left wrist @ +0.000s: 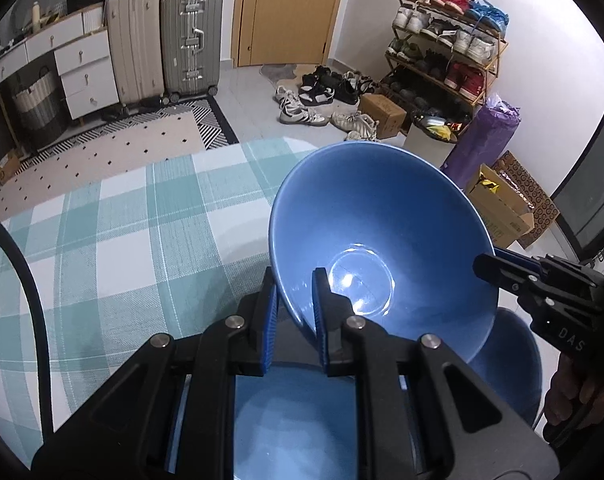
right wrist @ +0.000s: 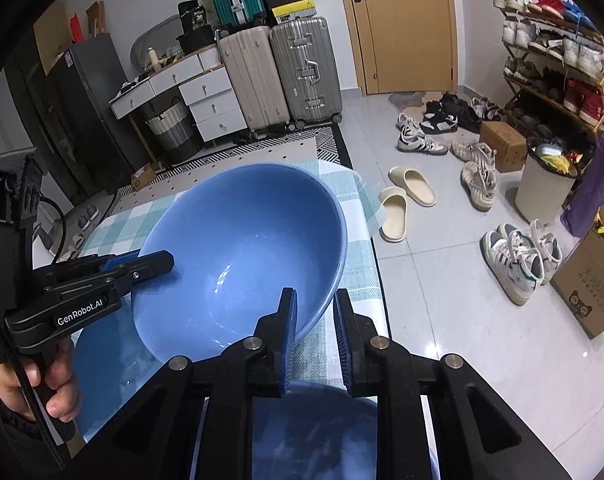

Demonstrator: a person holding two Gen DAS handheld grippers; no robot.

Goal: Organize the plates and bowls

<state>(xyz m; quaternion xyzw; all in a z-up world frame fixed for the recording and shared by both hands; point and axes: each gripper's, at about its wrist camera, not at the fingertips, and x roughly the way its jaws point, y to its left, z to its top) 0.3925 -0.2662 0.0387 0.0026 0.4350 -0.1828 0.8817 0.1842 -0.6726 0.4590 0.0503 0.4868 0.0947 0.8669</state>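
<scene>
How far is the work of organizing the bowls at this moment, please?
Done: nothing looks clearly finished. In hand: the left gripper and the right gripper each pinch the rim of one blue bowl, held tilted above the checked tablecloth. Left: at least two more blue dishes lie below it on the table; the lifted bowl probably goes onto one of them.

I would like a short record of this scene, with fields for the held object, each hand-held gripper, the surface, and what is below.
held object: glossy blue ceramic bowl, tilted, lifted off the table
left hand-held gripper: shut on the bowl's near rim
right hand-held gripper: shut on the opposite rim
surface: teal-and-white checked tablecloth
below: more blue dishes, partly hidden
</scene>
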